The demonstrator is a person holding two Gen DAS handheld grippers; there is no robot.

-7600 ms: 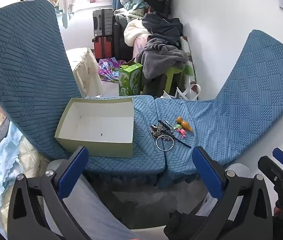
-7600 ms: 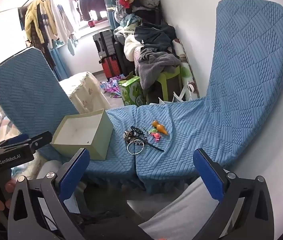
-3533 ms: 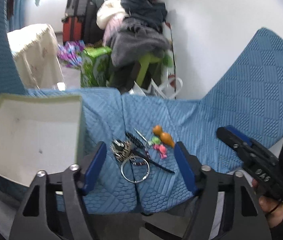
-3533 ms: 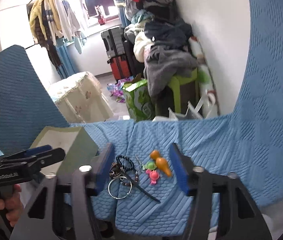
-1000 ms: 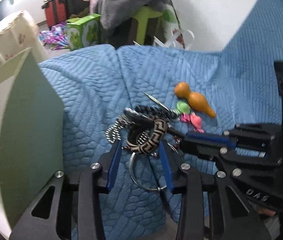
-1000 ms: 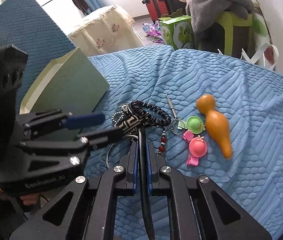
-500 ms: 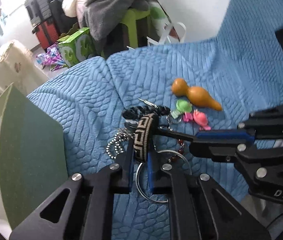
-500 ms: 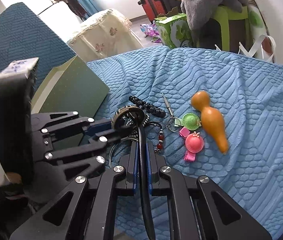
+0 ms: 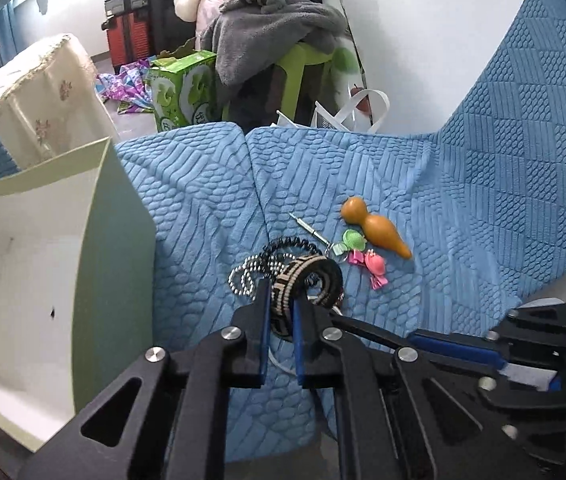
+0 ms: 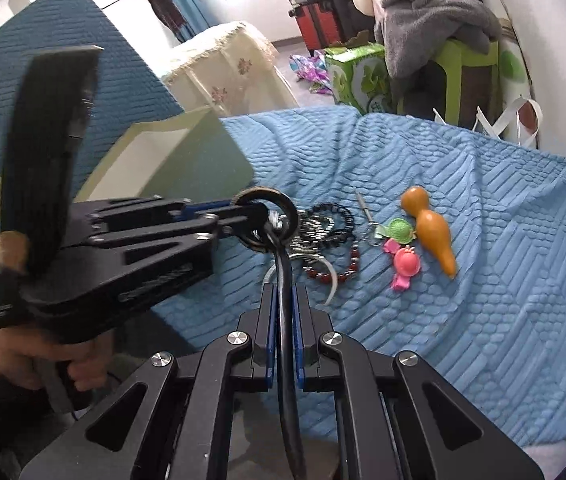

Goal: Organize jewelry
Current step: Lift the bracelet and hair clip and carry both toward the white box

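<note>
My left gripper (image 9: 280, 300) is shut on a black-and-tan patterned bangle (image 9: 315, 276) and holds it just above the blue cushion; it also shows in the right wrist view (image 10: 259, 210). My right gripper (image 10: 282, 300) is shut on a thin black stick (image 10: 283, 280) whose tip reaches into the bangle (image 10: 283, 204). On the cushion lie a black bead bracelet (image 10: 333, 210), a beaded chain (image 9: 243, 276), a red bead strand (image 10: 351, 268), a silver ring (image 10: 329, 276), an orange gourd (image 10: 429, 226) and pink and green hat charms (image 10: 403, 262).
An open pale green box (image 9: 23, 280) with a white inside stands on the cushion to the left; it also shows in the right wrist view (image 10: 187, 160). The blue sofa back (image 9: 523, 120) rises on the right. A green stool (image 9: 303, 76) with clothes stands behind.
My left gripper closed on the bangle and lifted it off the pile, turning it upright. My right gripper stays shut on the black stick and has risen slightly.
</note>
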